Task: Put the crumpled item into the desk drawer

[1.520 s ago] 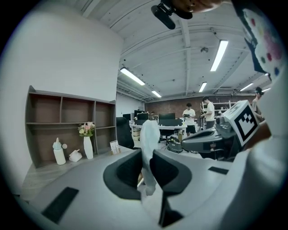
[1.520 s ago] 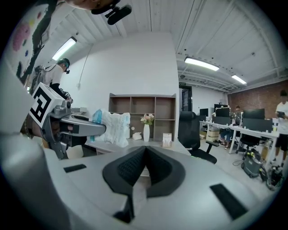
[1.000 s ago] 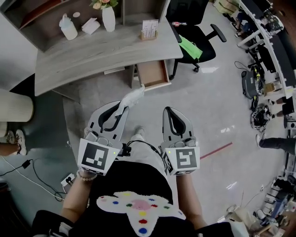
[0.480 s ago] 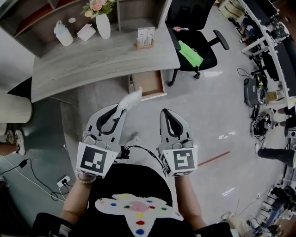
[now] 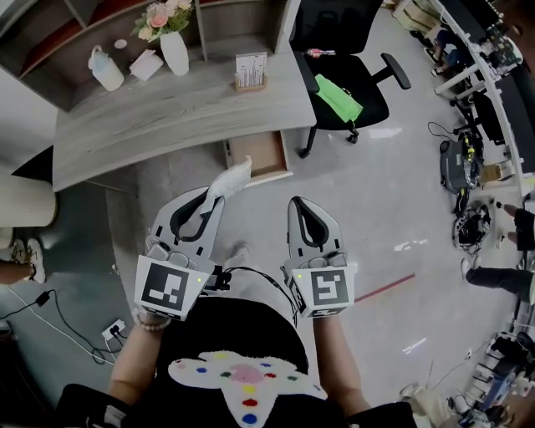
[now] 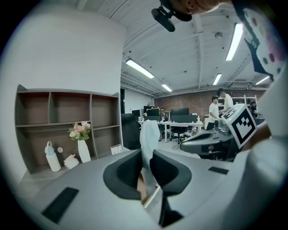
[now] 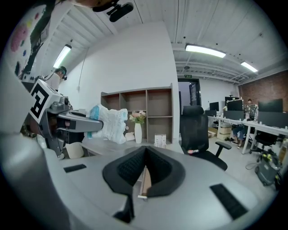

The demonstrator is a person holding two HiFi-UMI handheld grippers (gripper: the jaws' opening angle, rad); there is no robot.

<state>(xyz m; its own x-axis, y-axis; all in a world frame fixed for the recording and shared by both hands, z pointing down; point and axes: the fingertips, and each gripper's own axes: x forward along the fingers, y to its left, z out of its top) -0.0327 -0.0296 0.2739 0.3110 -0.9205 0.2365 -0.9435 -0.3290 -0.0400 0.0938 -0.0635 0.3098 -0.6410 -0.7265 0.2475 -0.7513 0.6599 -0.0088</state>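
Currently the crumpled item (image 5: 229,179), a white, wrinkled wad, is pinched between the jaws of the left gripper (image 5: 212,199) and sticks out past their tips. The left gripper view shows the same thing: the two dark pads (image 6: 127,170) press on the lower part of the item, and its pale top stands up above them. From the right gripper view it shows as a white bundle with bluish marks at the end of the left gripper. It is carried in the air over the floor (image 5: 376,192), not in the drawer. In the head view its far end overlaps the near left corner of the open desk drawer (image 5: 262,154).

That drawer is pulled out from under the grey worktop (image 5: 175,113), and its wooden inside is bare. The right gripper (image 5: 304,203) is held beside the left one, its jaws together with nothing between them; through the slit below its pads a strip of the drawer can be seen.

On the back of the worktop stand a white vase with flowers (image 5: 173,48), a white bottle (image 5: 105,70) and a small card stand (image 5: 251,71), in front of a shelf unit (image 5: 100,21). A black office chair (image 5: 344,46) stands to the right of the worktop, with a green thing (image 5: 338,95) lying on its seat.
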